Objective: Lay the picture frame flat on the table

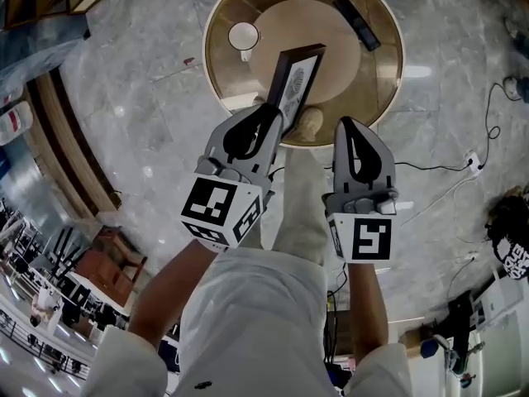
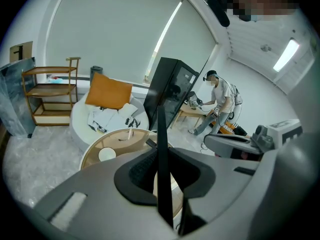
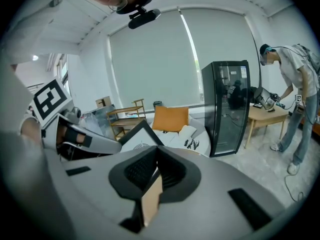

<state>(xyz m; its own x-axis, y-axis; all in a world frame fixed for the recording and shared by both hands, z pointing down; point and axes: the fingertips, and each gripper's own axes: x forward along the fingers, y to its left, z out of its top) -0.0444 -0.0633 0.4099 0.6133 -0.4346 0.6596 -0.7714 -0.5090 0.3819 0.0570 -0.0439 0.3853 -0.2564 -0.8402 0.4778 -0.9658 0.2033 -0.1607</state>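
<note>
table: tan wood look, semi-gloss, catches ceiling light. frame: dark matt edge, white paper print inside. floor: grey marble look, polished, pretty shiny. left claw, right claw: matt grey plastic, black ribbed pads. cup: smooth white.

"How's the left gripper?"
"Held out ahead, jaws clamped on the frame edge."
"And the right gripper?"
"Just beside it, pointing the same way, jaws together, holding nothing."
</note>
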